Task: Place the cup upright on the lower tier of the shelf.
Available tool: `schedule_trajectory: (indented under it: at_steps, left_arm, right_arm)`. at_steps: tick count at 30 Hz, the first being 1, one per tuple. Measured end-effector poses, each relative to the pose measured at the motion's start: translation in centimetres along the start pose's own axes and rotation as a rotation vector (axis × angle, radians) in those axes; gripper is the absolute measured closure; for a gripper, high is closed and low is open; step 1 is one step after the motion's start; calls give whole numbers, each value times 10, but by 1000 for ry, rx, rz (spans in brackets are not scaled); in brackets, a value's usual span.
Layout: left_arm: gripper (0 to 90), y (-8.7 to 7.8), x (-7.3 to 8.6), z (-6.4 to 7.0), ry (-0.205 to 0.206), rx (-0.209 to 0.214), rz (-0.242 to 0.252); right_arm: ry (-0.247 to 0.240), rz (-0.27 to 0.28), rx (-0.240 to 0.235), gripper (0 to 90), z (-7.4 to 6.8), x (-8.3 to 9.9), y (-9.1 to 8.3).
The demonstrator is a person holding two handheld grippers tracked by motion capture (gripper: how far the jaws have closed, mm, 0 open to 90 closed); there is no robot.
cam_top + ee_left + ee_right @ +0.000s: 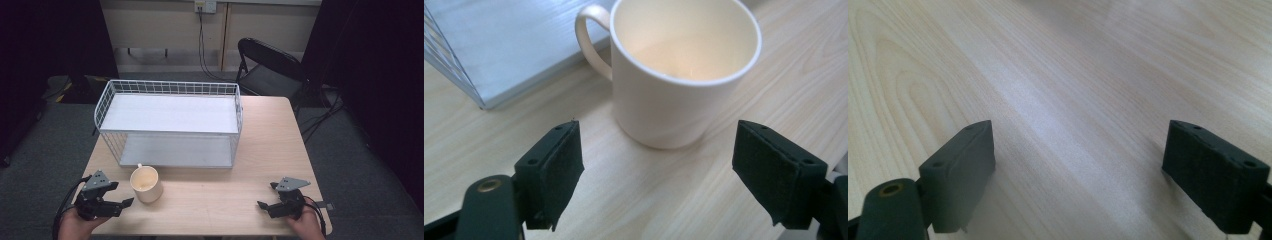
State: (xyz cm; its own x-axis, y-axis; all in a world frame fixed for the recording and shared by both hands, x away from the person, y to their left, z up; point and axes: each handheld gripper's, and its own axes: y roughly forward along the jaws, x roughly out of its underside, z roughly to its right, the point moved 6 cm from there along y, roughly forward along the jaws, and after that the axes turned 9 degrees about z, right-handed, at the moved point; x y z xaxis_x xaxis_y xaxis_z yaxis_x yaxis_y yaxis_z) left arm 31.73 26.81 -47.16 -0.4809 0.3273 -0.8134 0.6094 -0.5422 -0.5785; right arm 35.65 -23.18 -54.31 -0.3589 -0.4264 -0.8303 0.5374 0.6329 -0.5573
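High view: I have the left gripper [126, 204] low at the near left bench [225, 195] edge, jaws spread wide and empty, aimed at a cream mug [146, 184] standing upright just ahead, in front of the white wire rack [170, 120]. I judge this the approach; next, ease forward to straddle the mug. The right gripper [265, 206] rests open and empty, near right.
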Motion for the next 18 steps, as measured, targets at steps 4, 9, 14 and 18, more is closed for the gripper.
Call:
schedule_trajectory:
  at_steps: [4,9,14,18]
  left_arm:
    - [197,-5,-10,0,-4,-23,-2]
    - [200,-8,-19,1,14,-46,-10]
    - [206,-6,-30,3,-10,-42,-3]
    - [207,0,-38,1,-10,-57,-15]
  right_arm:
    - [0,0,0,127,0,0,0]
    - [1,0,1,127,0,0,0]
    - [1,-1,2,127,0,0,0]
    - [1,0,2,127,0,0,0]
